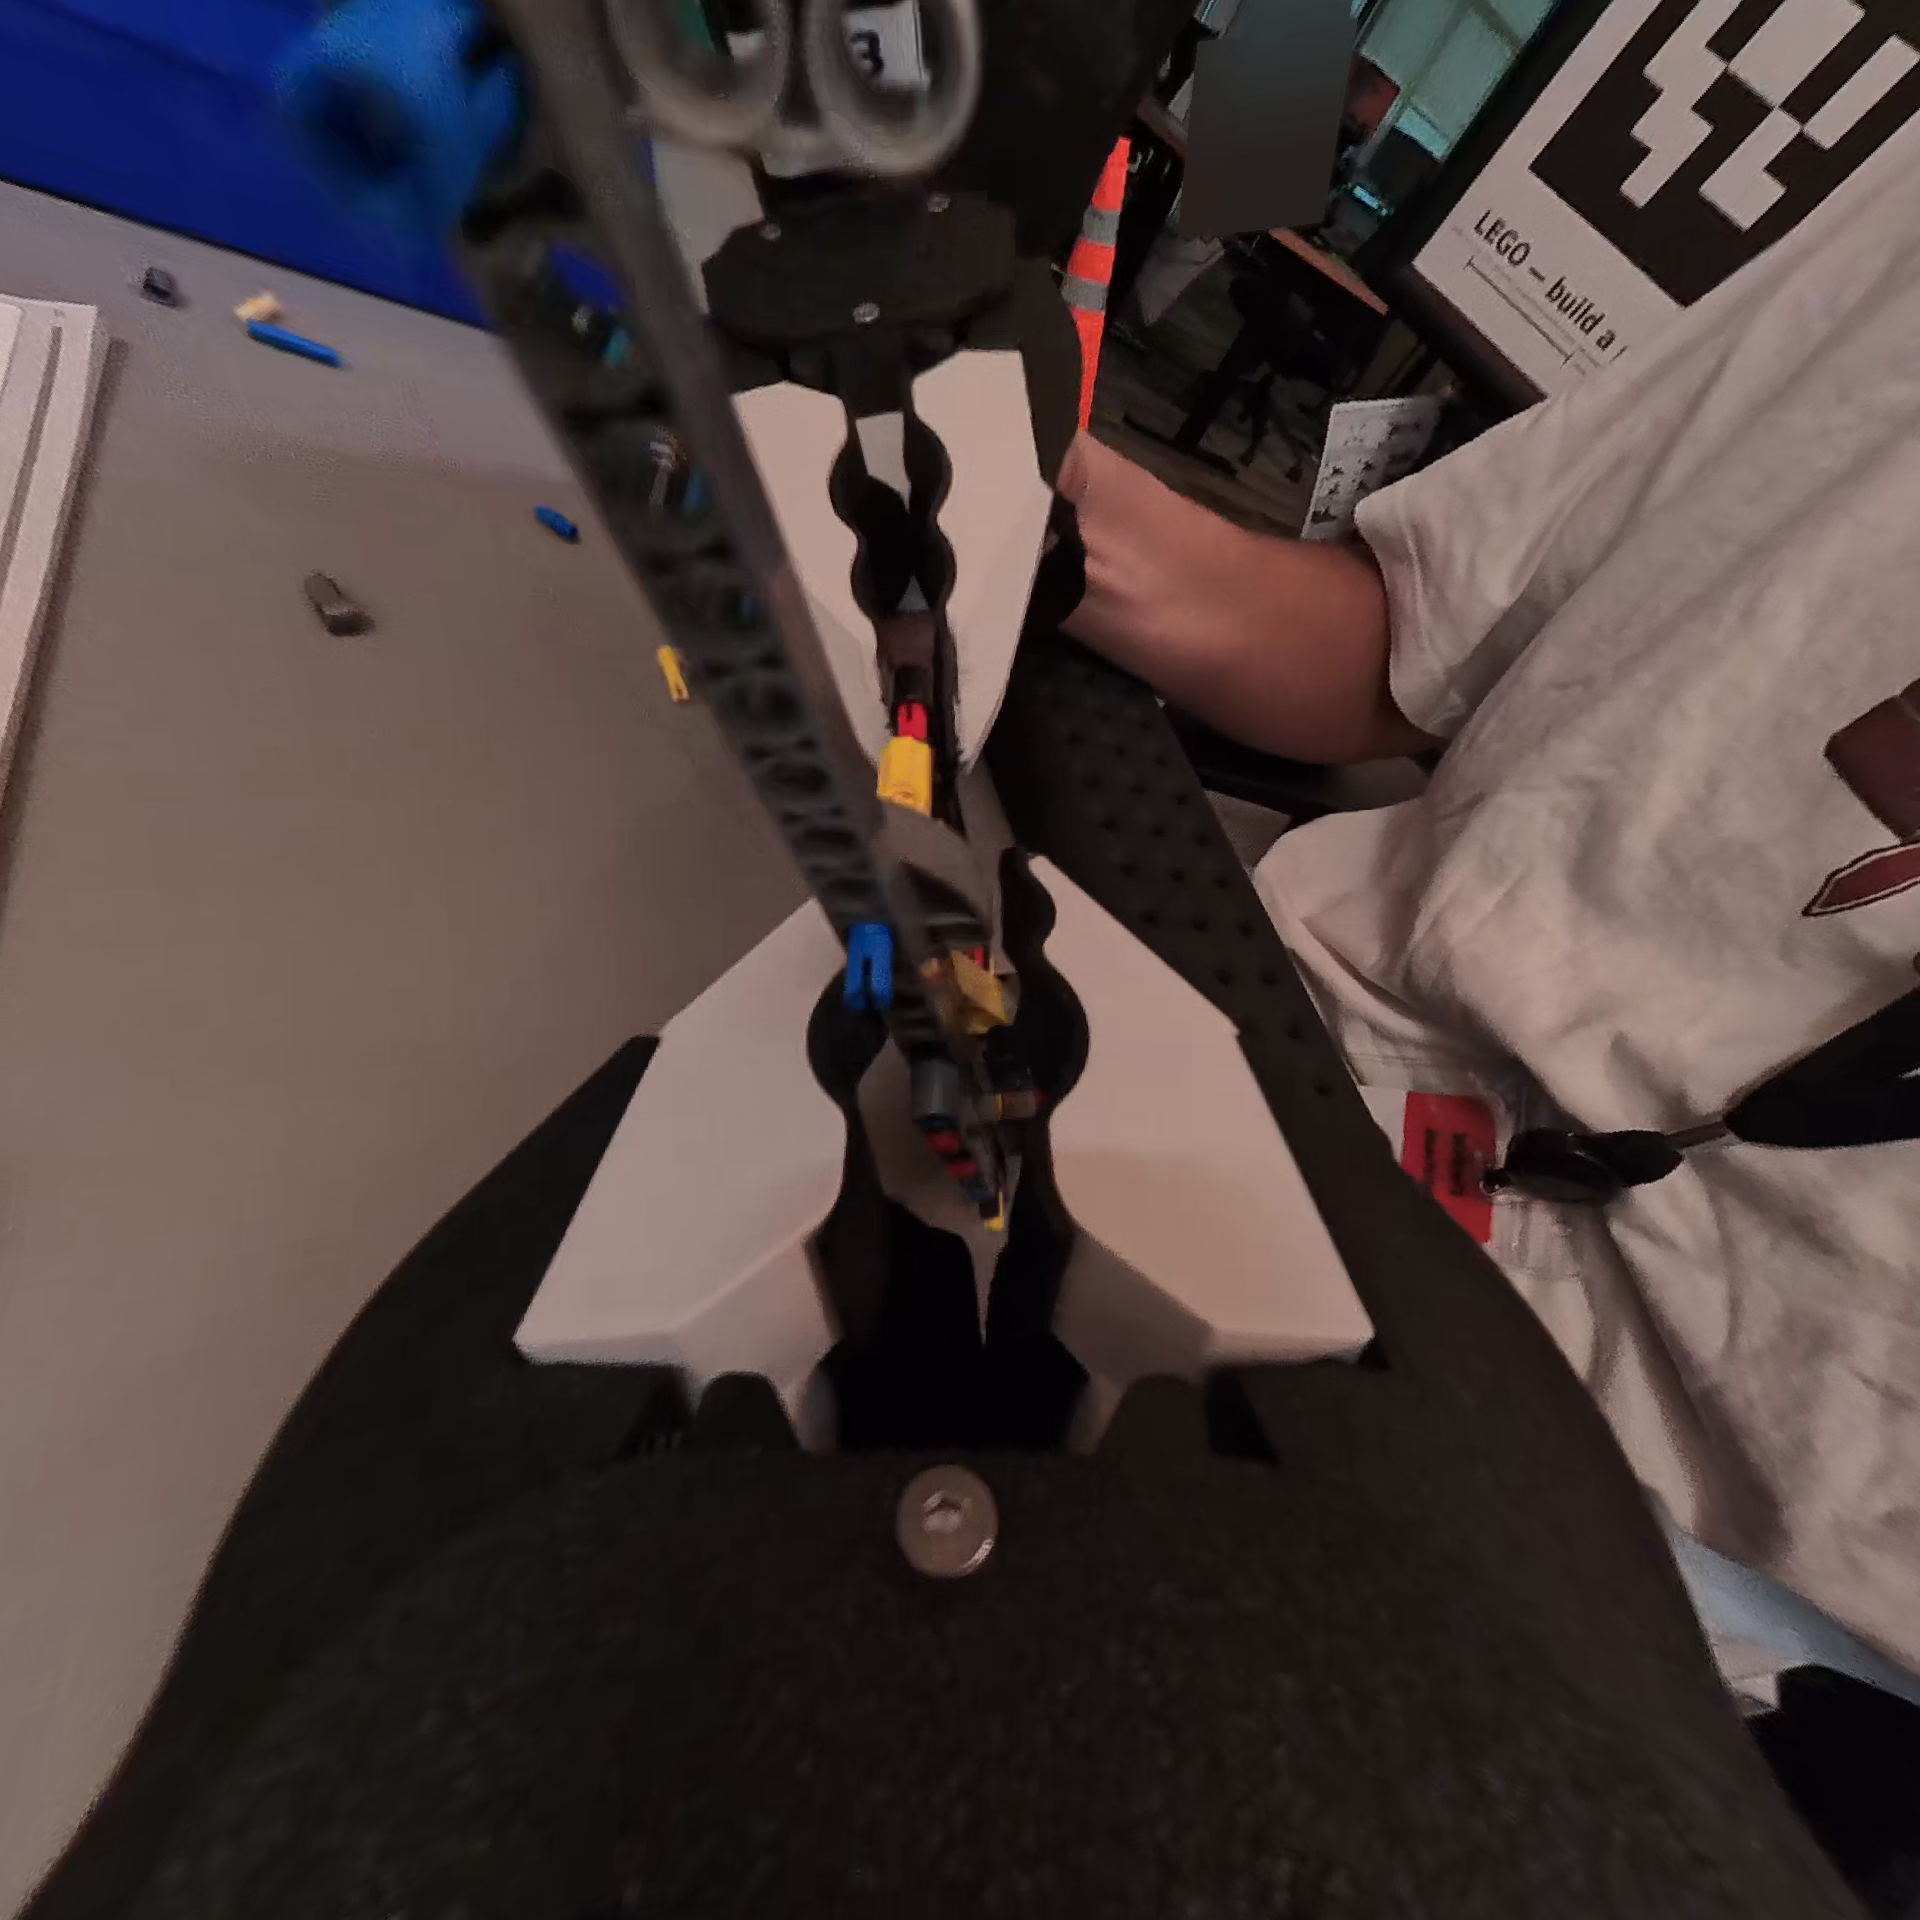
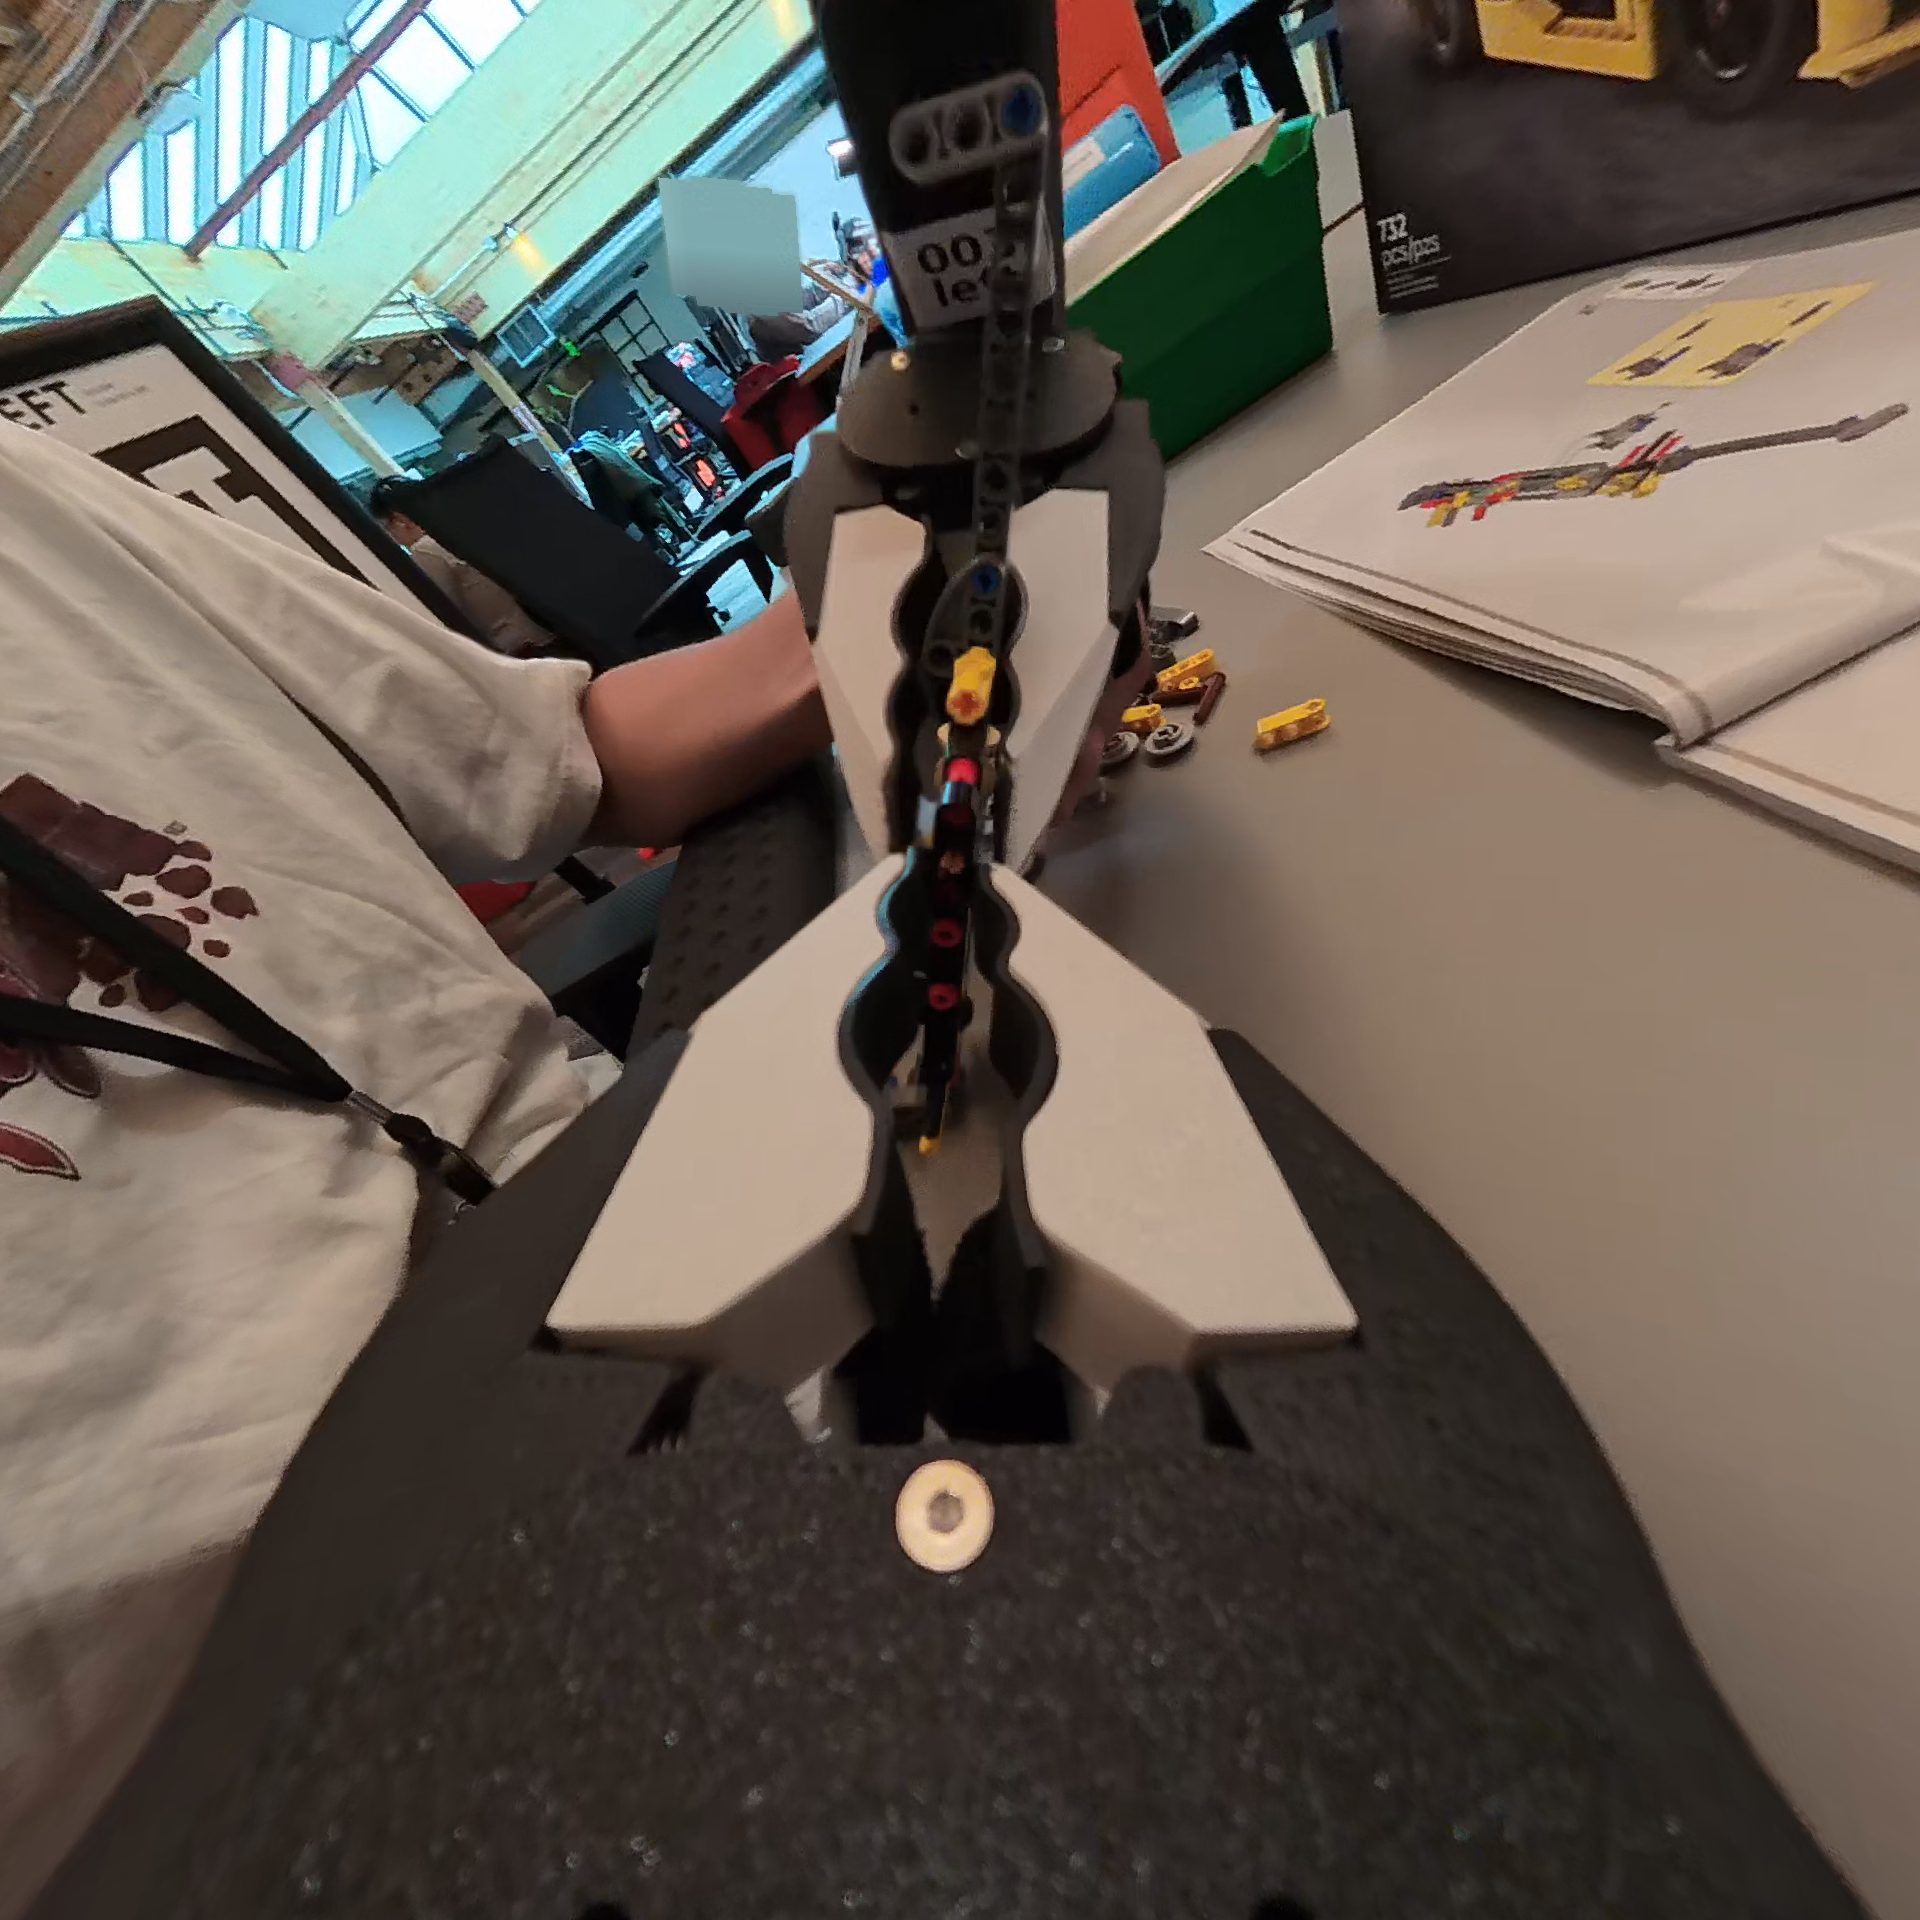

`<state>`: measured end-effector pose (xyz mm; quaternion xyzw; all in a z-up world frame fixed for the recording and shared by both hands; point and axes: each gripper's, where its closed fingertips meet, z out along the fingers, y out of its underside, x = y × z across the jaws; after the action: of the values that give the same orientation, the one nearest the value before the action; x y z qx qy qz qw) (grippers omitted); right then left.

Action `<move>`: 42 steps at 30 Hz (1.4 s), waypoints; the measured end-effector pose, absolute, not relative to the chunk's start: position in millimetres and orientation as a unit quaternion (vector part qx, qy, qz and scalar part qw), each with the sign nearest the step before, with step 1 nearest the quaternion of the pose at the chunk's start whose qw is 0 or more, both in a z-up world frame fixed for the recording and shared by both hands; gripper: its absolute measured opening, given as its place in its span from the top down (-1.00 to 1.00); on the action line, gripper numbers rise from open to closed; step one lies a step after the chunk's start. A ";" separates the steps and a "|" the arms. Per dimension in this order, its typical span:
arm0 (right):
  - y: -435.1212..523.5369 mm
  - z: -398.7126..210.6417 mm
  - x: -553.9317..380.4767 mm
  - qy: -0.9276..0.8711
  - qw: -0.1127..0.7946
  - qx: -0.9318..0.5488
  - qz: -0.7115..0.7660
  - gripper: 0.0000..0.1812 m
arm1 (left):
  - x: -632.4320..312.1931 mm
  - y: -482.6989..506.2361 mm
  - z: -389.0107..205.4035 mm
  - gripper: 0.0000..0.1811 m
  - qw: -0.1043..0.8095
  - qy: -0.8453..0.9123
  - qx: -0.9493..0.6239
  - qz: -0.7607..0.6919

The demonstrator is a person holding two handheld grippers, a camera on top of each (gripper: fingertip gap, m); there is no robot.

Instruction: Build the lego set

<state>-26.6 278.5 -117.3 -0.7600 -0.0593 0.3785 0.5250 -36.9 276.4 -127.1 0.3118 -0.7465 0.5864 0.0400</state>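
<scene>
The lego model (image 1: 940, 997) is held up in the air, off the table (image 1: 312, 779), between two grippers that face each other. It is a long, thin build of grey beams with red, yellow and blue pins.

In the left wrist view, the left gripper (image 1: 940, 1049) is closed on the near end of the model. A blue pin (image 1: 868, 966) and a yellow piece (image 1: 977, 1003) are seen right at its fingers (image 1: 727, 1195). A long grey beam (image 1: 727, 623) is seen running up and away from there. The right gripper (image 1: 914, 665) is seen farther off, and it is shut on the model too, near a yellow pin (image 1: 902, 774).

In the right wrist view, the right gripper (image 2: 940, 997) is closed on the model (image 2: 951, 935), where a row of red pins (image 2: 943, 966) is seen. The left gripper (image 2: 966, 665) is seen across from it, gripping the same build by a yellow pin (image 2: 969, 686).

Loose blue bits (image 1: 296, 343) and dark bits (image 1: 335, 603) are left on the table, toward its far edge in the left wrist view. In the right wrist view, loose yellow pieces (image 2: 1291, 724) are seen on the table (image 2: 1455, 1143), just behind the left gripper. An open booklet (image 2: 1662, 540) is laid by the right edge. A green bin (image 2: 1205, 312) and a dark box (image 2: 1621, 145) are set at the far edge. A person's arm (image 2: 707, 717) and white shirt (image 2: 208, 831) are seen on the left.
</scene>
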 end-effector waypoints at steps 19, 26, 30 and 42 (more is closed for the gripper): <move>304.0 -109.1 29.2 0.058 0.582 -0.808 0.073 0.50 | 10.4 332.4 -114.1 0.86 -0.032 -0.611 0.481 0.628; 324.2 -134.1 10.8 0.098 0.524 -0.844 0.046 0.04 | 9.2 316.0 -111.2 0.86 -0.092 -0.641 0.460 0.607; 324.0 -130.0 2.0 0.075 0.544 -0.831 0.094 -0.06 | -0.4 309.9 -100.3 0.86 -0.139 -0.682 0.383 0.607; 320.0 -140.7 -24.9 -0.003 0.512 -0.844 0.158 0.52 | -12.5 295.9 -100.8 0.87 -0.136 -0.715 0.336 0.598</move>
<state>-24.9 320.0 -140.7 -0.8442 -0.0032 0.1577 0.5122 -12.5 295.9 -100.8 0.3356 -0.7148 0.5984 -0.1356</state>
